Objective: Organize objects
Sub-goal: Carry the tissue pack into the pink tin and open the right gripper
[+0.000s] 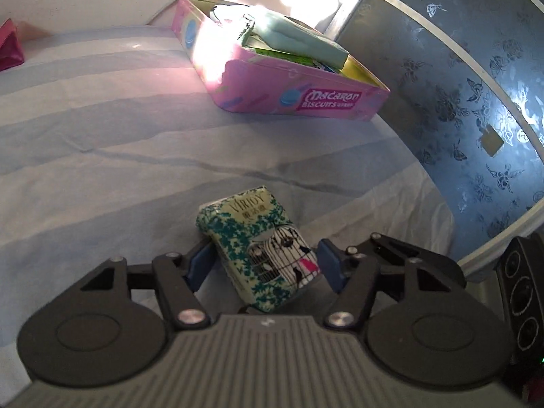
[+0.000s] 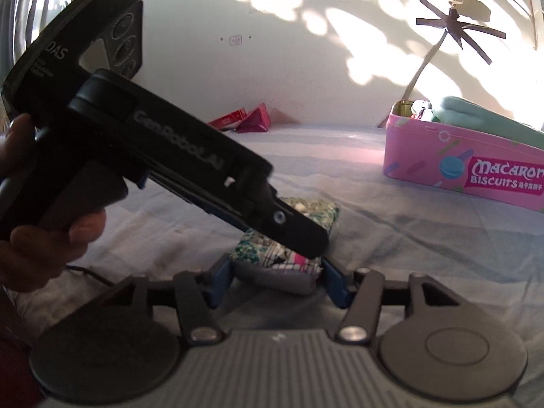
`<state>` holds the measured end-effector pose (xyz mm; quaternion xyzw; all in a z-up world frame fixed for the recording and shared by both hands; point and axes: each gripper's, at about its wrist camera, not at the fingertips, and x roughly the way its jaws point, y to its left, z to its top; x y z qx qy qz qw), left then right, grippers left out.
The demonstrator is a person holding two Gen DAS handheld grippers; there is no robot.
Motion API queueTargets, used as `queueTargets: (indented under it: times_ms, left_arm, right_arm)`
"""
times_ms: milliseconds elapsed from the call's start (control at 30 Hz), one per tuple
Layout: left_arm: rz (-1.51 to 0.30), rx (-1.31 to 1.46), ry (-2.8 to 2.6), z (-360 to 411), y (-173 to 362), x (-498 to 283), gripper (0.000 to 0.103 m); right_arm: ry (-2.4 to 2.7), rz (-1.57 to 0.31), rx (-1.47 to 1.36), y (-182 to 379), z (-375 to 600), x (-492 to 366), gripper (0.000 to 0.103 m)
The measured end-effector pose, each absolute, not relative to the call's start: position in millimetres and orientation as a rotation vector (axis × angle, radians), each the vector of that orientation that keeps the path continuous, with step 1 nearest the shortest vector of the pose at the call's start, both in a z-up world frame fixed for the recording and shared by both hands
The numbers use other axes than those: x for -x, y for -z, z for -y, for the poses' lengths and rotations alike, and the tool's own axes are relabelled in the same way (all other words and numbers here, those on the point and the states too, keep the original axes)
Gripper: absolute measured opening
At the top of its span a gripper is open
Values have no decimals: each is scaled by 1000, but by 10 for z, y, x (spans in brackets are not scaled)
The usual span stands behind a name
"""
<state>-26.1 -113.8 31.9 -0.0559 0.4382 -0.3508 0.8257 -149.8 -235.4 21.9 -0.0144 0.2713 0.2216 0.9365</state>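
Observation:
A small tissue pack (image 1: 258, 248) with a teal floral print and a birdcage picture lies on the striped bed sheet. My left gripper (image 1: 263, 261) has its blue pads on both sides of the pack, pressed against it. In the right wrist view the same pack (image 2: 289, 255) sits between my right gripper's (image 2: 277, 280) blue pads, which touch its near end. The left gripper's black body (image 2: 163, 156), held by a hand, reaches down over the pack. A pink Macaron Biscuits tin (image 1: 289, 81) stands open farther back, filled with a mint-green pouch (image 1: 292, 34) and other items; the tin also shows in the right wrist view (image 2: 459, 166).
The bed sheet (image 1: 102, 136) is pale blue and white striped. Red and pink packets (image 2: 248, 120) lie by the far wall. A dark headboard with butterfly prints (image 1: 459, 85) borders the bed on the right. A cable (image 2: 421, 71) hangs on the sunlit wall.

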Motion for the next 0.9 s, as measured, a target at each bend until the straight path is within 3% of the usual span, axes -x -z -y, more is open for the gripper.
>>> queueTargets:
  times_ms: [300,533,600,733,900]
  left_arm:
    - [-702,5,849,2157,-1216,-326,69]
    - [-756,-1,887,2987,-1087,-1022,73]
    - [-776,-39,829,3168,-963,-1196,80]
    - [-812,-27,702,3224,-772,-1458,79]
    - [-790,57,639,2943,-900,-1491,79]
  right_arm:
    - [-260,-246,-22,-815,3135,1074,54]
    - [-80,-239,-86,-792,3901,276,56]
    - [-43,-277,-76,-703,4015,67,60]
    - [55,-261,-48,-525,4045,-107,89]
    - [72,-184,-56,-515,4077,50,93]
